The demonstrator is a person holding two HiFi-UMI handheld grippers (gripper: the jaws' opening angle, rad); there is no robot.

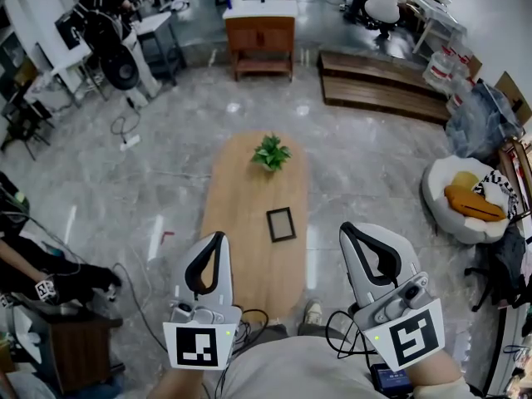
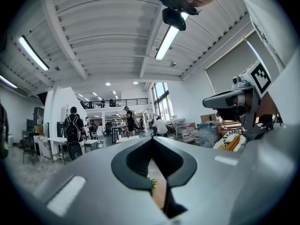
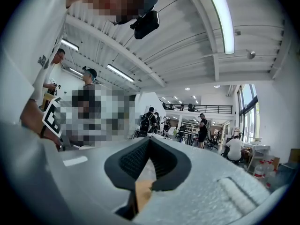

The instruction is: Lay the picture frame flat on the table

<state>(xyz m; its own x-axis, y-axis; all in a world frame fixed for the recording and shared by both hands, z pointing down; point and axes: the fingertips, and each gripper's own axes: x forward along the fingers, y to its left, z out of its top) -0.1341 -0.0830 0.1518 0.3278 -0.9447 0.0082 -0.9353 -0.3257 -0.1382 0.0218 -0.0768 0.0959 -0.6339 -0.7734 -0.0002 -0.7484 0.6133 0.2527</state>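
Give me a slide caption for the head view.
Both shut, the left gripper and right gripper hang before an oval wooden table with a dark picture frame and small green plant.

Bare tabletop point(image 1: 241, 214) around picture frame point(image 1: 281, 224), plant point(image 1: 271, 152) beyond

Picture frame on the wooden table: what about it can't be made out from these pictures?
- Head view: picture frame too small to show its contents, or whether it lies flat or leans.
- Left gripper view: frame hidden by the left gripper; only a sliver of table shows.
- Right gripper view: likewise hidden by the right gripper.
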